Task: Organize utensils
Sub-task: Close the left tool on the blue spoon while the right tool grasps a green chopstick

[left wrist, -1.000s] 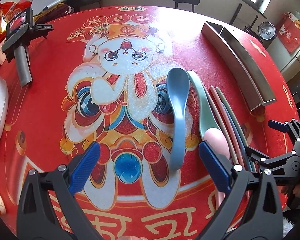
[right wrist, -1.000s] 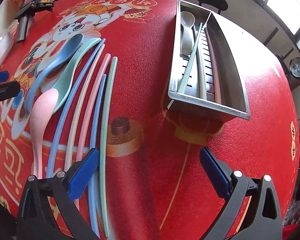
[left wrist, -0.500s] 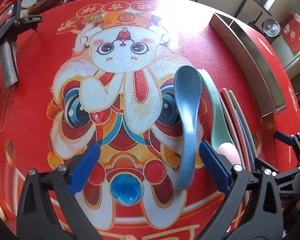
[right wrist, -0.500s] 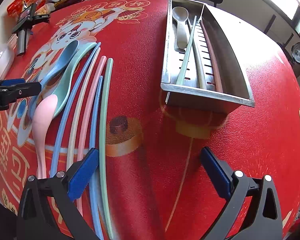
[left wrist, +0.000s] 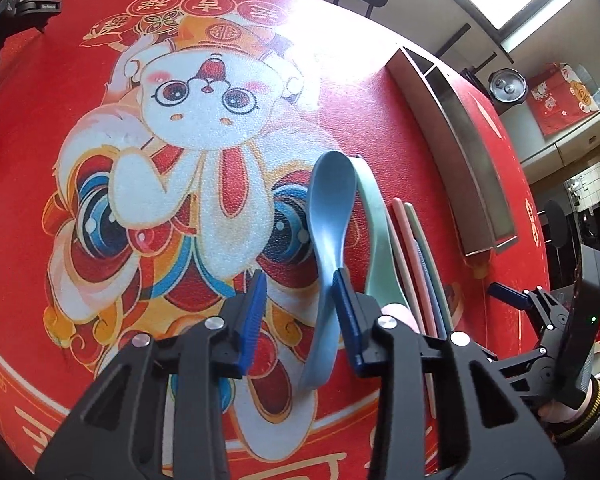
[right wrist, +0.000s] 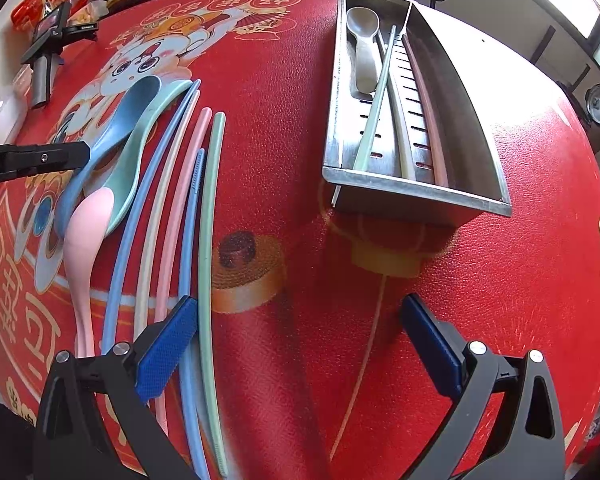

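Counter (right wrist: pixel 480 280): covered by a red mat printed with a cartoon rabbit (left wrist: pixel 196 108).
Steel tray (right wrist: pixel 416 190): on the mat's window side, well apart from the loose utensils; it holds a grey spoon (right wrist: pixel 362 46), a green chopstick laid slantwise, a cream one and a pink one.
Left tool (left wrist: pixel 298 312): pointing steeply down over the blue spoon's handle; its jaws have just been closing, the right pad touches the handle and the left pad stands clear, so nothing is clamped.
Right tool (right wrist: pixel 296 340): spread wide above bare mat, empty, its left pad just beside the loose chopsticks.
Blue spoon (left wrist: pixel 330 216): leftmost of the loose spoons, lying on the rabbit print, handle between the left tool's pads.
Green spoon (right wrist: pixel 156 128): just beside the blue one, partly under it.
Pink spoon (right wrist: pixel 86 232): bowl near the green spoon's handle.
Loose chopsticks (right wrist: pixel 208 216): blue, cream, pink and green, side by side on the mat.
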Demonstrator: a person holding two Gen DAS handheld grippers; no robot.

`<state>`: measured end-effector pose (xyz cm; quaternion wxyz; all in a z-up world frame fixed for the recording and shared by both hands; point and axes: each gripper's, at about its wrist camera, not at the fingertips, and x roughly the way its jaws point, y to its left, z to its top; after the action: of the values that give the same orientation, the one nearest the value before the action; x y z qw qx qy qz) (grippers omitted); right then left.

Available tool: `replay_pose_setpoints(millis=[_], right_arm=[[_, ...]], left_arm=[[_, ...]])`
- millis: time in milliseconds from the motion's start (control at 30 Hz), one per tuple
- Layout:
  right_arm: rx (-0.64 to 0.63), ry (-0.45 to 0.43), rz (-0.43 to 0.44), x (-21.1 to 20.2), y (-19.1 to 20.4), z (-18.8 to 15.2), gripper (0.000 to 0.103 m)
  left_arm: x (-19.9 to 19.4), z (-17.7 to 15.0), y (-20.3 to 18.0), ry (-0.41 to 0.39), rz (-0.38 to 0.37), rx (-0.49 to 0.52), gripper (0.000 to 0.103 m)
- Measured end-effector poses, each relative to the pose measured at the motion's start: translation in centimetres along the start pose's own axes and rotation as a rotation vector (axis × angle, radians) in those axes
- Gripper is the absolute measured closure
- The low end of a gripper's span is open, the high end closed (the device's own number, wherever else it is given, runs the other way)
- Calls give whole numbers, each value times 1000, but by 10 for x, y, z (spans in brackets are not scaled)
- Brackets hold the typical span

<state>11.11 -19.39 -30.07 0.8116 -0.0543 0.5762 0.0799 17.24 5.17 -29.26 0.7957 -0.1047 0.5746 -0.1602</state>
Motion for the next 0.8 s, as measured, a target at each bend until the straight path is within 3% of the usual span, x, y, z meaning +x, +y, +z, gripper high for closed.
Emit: replay_pose_setpoints(millis=[133,233,267,433,600,733,800], right_arm=[[-1,0,0,0,0,0,5],[0,0,0,-1,0,0,5],[-1,2,1,-1,0,0,5],[-19,10,9,-4,5,1,13],[-92,-4,38,-12,18,0,45],[-134,-10,57,-15,25,-1,62],[-146,-13,66,-17,27,-2,79]], left_arm=[[7,-2,-9,17,-35,27,74],[12,-2,-16,22,-65,29,83],[13,-2,-19,20,-68,34,88],[22,-6,-34,43,-36,87,92],[22,-13,-31,50,-15,84,92],[20,-19,-21,53,5,66,92],[18,-22,-18,54,4,58,92]])
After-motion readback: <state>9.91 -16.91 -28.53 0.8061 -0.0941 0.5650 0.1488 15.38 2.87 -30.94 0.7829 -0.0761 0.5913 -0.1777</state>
